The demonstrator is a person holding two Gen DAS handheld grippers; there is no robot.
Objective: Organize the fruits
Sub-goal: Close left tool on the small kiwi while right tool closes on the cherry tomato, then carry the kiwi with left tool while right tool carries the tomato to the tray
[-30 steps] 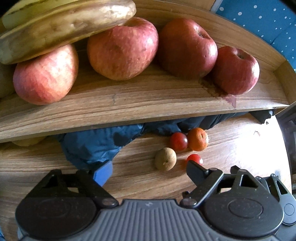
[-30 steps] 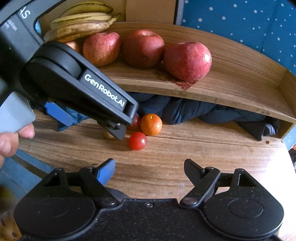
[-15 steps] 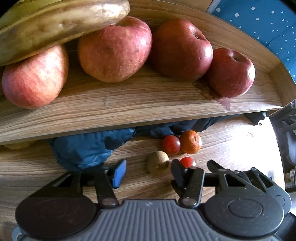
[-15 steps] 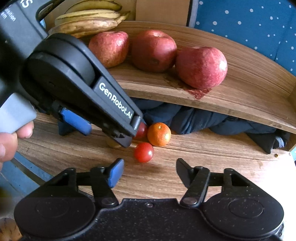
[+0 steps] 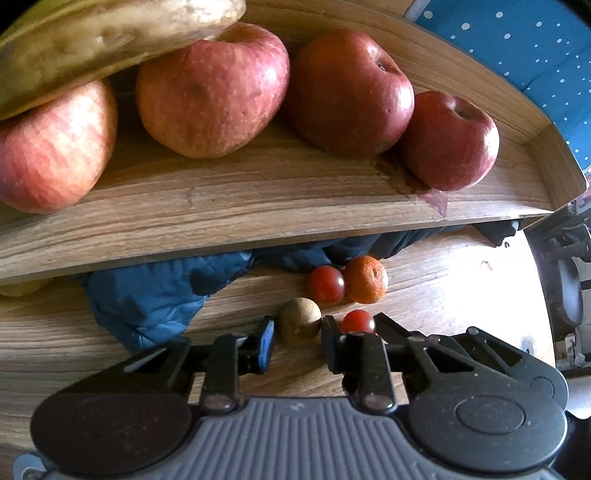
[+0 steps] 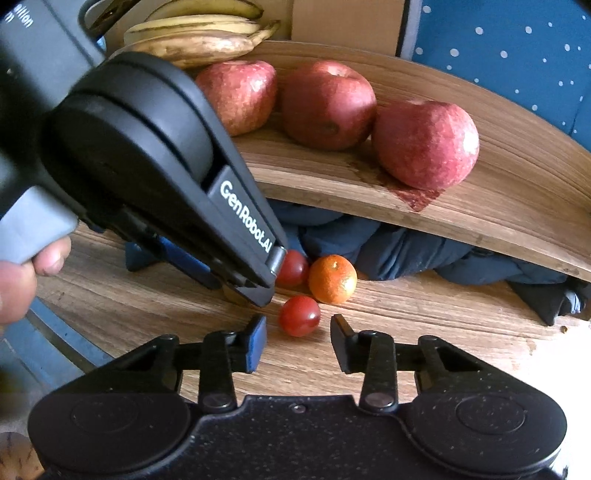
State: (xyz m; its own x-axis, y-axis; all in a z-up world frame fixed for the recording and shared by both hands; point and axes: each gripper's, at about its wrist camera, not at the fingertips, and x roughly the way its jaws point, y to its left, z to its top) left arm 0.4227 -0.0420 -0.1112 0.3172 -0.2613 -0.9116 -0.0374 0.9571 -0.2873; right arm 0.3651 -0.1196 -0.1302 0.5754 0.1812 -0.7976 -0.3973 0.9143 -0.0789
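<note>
On the wooden table lie a small brown round fruit (image 5: 299,320), two cherry tomatoes (image 5: 326,283) (image 5: 357,321) and a small orange (image 5: 366,279). My left gripper (image 5: 297,338) is open, its fingers on either side of the brown fruit with small gaps. My right gripper (image 6: 297,342) is open just short of the near tomato (image 6: 299,315). The orange (image 6: 332,278) and far tomato (image 6: 293,267) lie behind it. The left gripper body (image 6: 155,166) hides the brown fruit in the right wrist view.
A wooden tray (image 5: 258,206) raised above the table holds several red apples (image 5: 212,88) and bananas (image 6: 199,33). Dark blue cloth (image 5: 159,291) lies under it. The table edge is at right (image 5: 535,295).
Both grippers have moved forward toward the small fruits and narrowed their jaws. The left one now straddles the brown fruit; the right one now sits close to the near tomato.
</note>
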